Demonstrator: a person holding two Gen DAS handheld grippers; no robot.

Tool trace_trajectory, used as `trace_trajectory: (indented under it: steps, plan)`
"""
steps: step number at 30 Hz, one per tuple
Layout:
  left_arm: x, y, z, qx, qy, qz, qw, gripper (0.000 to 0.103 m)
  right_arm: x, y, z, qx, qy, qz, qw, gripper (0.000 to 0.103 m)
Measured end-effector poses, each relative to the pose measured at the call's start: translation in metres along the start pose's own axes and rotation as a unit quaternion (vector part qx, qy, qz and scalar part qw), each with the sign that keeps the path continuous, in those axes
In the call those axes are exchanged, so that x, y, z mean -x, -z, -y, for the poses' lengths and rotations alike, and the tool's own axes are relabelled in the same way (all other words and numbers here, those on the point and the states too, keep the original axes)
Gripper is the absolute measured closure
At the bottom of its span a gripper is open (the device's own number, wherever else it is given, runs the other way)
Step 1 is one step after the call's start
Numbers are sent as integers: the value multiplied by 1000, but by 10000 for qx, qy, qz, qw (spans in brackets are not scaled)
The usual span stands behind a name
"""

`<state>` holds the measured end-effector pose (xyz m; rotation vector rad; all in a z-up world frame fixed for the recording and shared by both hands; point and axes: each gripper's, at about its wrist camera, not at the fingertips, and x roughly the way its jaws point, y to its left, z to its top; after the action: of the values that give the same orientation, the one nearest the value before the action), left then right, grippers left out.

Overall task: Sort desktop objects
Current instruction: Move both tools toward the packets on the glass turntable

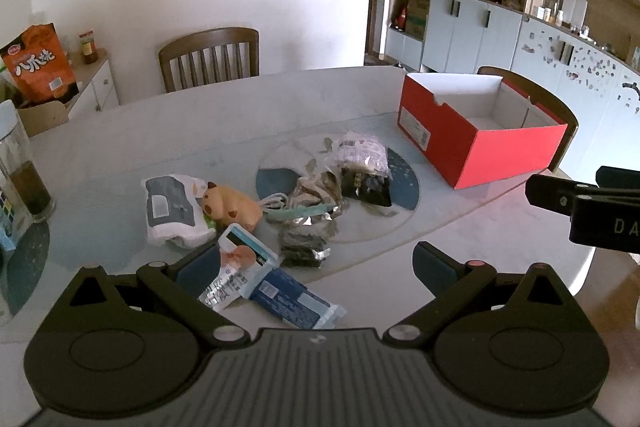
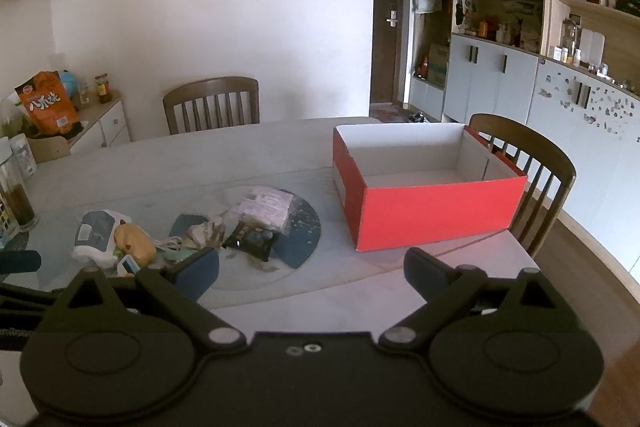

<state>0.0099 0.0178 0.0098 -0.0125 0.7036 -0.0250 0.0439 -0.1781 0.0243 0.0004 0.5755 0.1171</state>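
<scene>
Hovering above the pale marble-look table (image 1: 120, 131), I hold my left gripper (image 1: 316, 263) with its jaws spread wide and nothing between the pads; my right gripper (image 2: 312, 271) is just as wide and just as empty. Nothing looks sorted yet. The open red cardboard box with the white inside (image 2: 432, 203) stands on the right part of the table, well apart from the clutter, and as far as I can see its floor is bare.

Everything that needs sorting lies in one loose heap on the left: a white and grey soft pack (image 1: 172, 211), a tan toy animal (image 1: 228, 205) just beside it, a crumpled silver foil wrapper (image 1: 316, 195), a black snack packet (image 1: 366, 185) under a clear bag with a printed label (image 1: 360, 151), a dark foil sachet (image 1: 304, 249), and nearest me a light blue packet (image 1: 240, 263) and a dark blue wrapped bar (image 1: 296, 303).

I judge the whole job is ahead: each piece must be picked up and carried to the box.
</scene>
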Motion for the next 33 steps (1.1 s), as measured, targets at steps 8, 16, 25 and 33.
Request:
trace_trajectory:
  steps: [8,16,25,33]
  plan:
    - [-10,-9,-12,-37,45,12,10000,0,-13,-8,-10,5,-11,-15,10000,4]
    - [-18,-18,-29,-45,80,39,10000,0,-23,-16,-21,-31,27,-14,10000,4]
    - [-30,-26,-53,-56,54,111,9999,0,-34,-24,-36,-121,92,73,9999,4]
    - [-47,-31,-77,174,-161,112,9997,0,-52,-29,-38,-130,57,11,9999,4]
